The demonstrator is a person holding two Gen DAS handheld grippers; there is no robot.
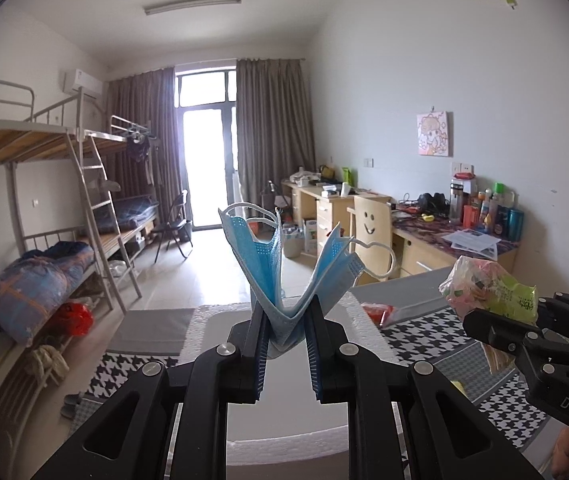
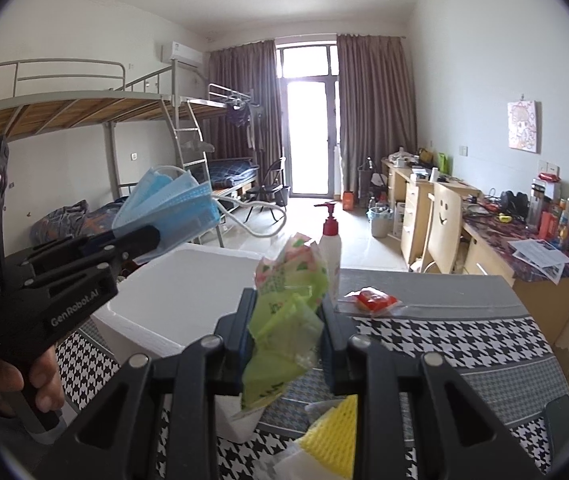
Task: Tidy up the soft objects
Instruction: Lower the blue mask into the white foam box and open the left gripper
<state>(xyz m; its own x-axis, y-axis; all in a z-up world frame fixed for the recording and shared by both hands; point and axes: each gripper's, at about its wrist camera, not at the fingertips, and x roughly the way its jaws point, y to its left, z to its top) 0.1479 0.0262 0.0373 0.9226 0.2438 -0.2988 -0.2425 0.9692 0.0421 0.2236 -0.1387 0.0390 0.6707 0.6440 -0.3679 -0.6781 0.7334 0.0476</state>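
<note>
The left gripper (image 1: 284,324) jaws pinch folded blue face masks (image 1: 272,264) above the white foam box (image 2: 188,280). To the right, the right gripper (image 2: 286,320) jaws pinch a green-and-pink plastic packet (image 2: 288,304) over the bench (image 2: 464,344).

Both cams sit just behind their own jaws, looking slightly down along the fingers, close-up.

Left cam: over the foam box (image 1: 284,428), faces the balcony door (image 1: 204,160); right gripper (image 1: 480,322) at its right edge.

Right cam: same heading, from further right; left gripper (image 2: 152,240) at left.

Shared: door, bunk beds (image 2: 104,120), desks (image 1: 424,236), box, checked cloth (image 2: 444,336).
</note>
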